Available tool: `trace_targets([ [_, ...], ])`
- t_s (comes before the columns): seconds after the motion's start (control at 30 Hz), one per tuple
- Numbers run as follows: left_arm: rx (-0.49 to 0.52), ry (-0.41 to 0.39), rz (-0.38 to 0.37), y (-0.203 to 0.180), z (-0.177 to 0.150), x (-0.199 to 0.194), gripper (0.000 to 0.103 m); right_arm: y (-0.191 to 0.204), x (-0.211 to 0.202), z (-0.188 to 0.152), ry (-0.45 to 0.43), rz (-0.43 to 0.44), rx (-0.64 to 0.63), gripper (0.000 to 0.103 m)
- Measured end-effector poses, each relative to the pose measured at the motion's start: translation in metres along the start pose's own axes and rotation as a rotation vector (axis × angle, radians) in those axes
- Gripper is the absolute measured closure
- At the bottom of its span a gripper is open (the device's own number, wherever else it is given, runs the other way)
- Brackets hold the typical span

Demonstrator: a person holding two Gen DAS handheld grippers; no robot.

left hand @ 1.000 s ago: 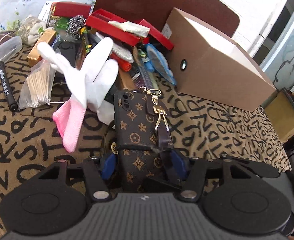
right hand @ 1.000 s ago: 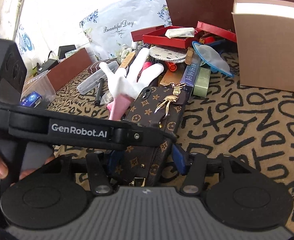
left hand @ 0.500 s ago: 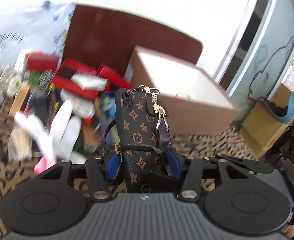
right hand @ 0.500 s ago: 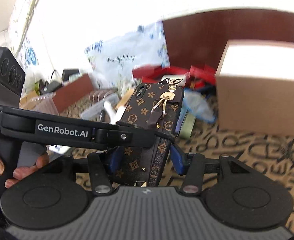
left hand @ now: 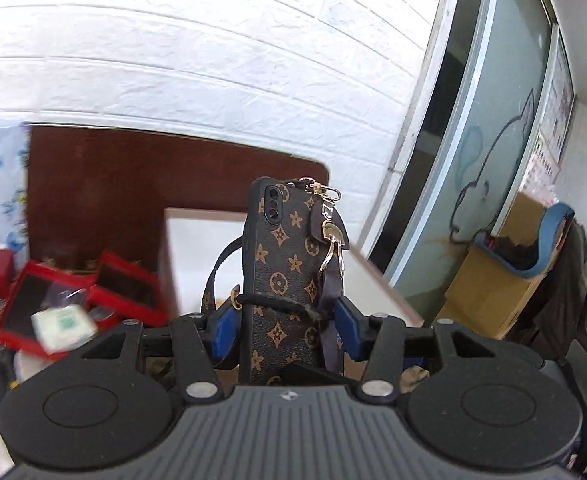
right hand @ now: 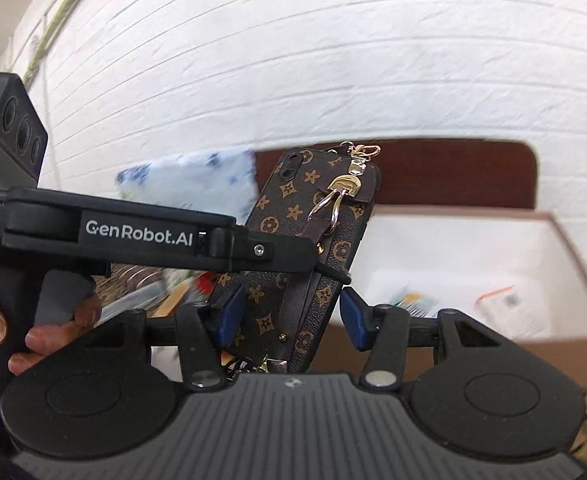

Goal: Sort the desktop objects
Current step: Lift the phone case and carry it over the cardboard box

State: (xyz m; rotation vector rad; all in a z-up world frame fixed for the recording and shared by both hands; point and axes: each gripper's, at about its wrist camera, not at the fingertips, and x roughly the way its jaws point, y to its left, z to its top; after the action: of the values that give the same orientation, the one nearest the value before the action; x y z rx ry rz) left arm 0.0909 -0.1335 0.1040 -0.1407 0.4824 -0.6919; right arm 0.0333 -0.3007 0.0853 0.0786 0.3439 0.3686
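Both grippers are seen around one object: a brown monogram phone case [left hand: 283, 280] with a gold clasp and dark strap, which has been raised off the letter-print tablecloth where it lay a second ago beside the white glove. In the left wrist view the left gripper [left hand: 283, 330] is pinched on the lower part of the case, its blue pads against the case edge and the strap. In the right wrist view the same case [right hand: 293, 248] stands tilted between the blue pads of the right gripper [right hand: 289, 316]; a gap is visible at the right pad, so whether this gripper grips the case cannot be told.

Behind the case, the open cardboard box [right hand: 493, 256] with its white interior has come into view, some small packets already lying inside. The red boxes [left hand: 73, 300] of the clutter are now seen low and blurred at the left.

Judging from this, the lift is done and the carry toward the box is under way; release over the opening remains.
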Motion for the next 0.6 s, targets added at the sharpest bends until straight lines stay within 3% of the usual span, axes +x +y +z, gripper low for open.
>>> trace_targets([
  [0.3, -0.043, 0.035, -0.045, -0.006, 0.026, 0.071, 0.05, -0.06, 0.034, 0.03, 0.027, -0.071, -0.007, 0.052],
  [0.6, -0.097, 0.135, -0.062, 0.004, 0.017, 0.145, 0.049, -0.113, 0.069, 0.023, 0.115, -0.109, 0.004, 0.052],
])
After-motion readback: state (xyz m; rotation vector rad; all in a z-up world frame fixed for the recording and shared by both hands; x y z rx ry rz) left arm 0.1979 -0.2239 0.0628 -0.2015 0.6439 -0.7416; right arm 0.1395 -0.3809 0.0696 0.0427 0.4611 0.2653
